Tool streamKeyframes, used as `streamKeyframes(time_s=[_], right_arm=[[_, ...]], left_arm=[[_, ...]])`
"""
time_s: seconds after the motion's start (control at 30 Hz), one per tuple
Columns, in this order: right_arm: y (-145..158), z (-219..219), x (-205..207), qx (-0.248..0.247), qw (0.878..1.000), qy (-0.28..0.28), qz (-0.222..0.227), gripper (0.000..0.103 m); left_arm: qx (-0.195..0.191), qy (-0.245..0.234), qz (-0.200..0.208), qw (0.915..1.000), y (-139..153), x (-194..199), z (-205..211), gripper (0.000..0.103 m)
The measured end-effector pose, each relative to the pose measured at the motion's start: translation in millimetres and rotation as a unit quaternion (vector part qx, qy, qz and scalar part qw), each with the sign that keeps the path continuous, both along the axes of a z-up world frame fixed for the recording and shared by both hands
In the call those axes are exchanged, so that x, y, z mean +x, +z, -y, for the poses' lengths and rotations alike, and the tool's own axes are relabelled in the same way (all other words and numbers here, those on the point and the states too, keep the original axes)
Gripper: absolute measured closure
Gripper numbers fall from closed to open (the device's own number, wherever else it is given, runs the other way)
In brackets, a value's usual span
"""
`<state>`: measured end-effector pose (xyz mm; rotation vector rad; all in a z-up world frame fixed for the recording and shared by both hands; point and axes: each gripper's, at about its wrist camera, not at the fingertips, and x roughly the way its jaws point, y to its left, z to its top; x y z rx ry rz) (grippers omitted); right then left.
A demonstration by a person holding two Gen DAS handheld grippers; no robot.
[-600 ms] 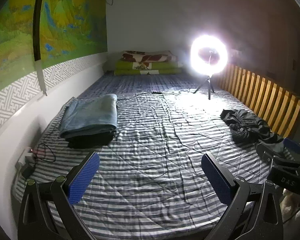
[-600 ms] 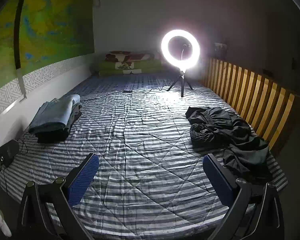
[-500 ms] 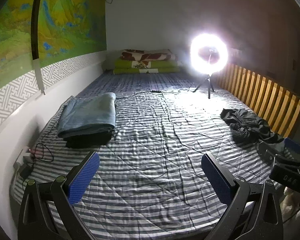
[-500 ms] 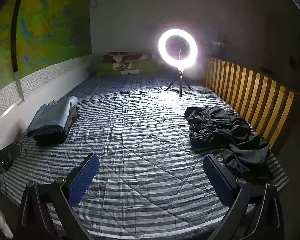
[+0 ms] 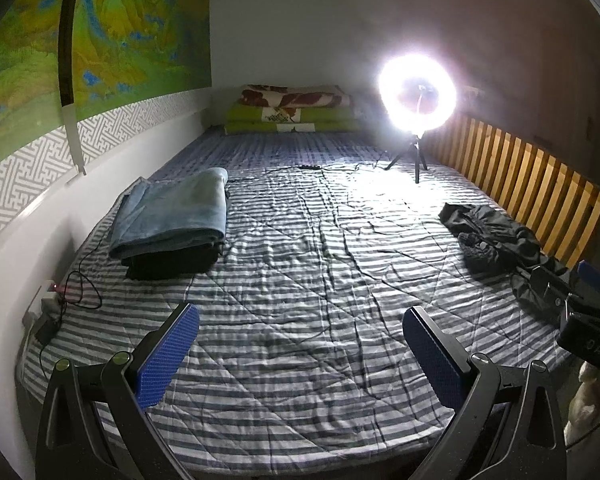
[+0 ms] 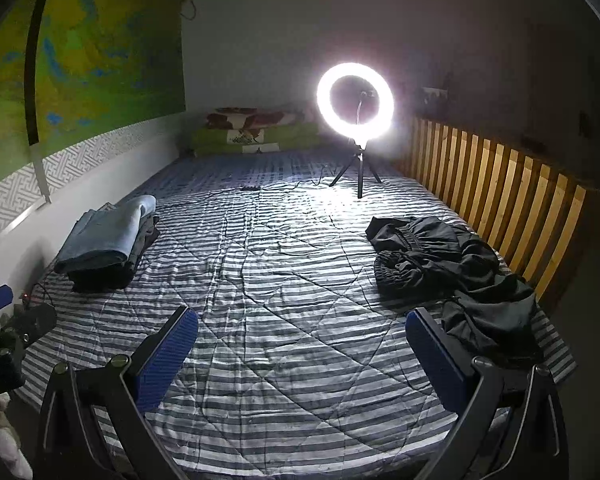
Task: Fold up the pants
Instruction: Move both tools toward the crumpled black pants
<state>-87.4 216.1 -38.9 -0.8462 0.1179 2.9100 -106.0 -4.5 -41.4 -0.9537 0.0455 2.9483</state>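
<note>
Nearby, one crumpled black pants [image 6: 452, 268]; two folded garments [image 6: 108, 244].

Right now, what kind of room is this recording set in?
Most likely a bedroom: a wide bed under a grey-and-white striped quilt, stacked green and patterned bedding at its far end, and a slatted wooden side rail.

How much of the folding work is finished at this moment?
Done: a folded stack lies by the wall. In hand: nothing; the left gripper and right gripper are open and empty. Left: the crumpled black pants near the wooden slats are unfolded.
</note>
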Motion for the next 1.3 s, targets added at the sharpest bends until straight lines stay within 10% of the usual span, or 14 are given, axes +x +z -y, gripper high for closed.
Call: streamKeyframes(time_s=[1.3], right_arm=[[-8, -15, 2, -0.003, 1.0, -0.004, 0.008, 0.001]], left_arm=[[-0.021, 0.011, 0.01, 0.9997, -5, 8, -12, 0.0]])
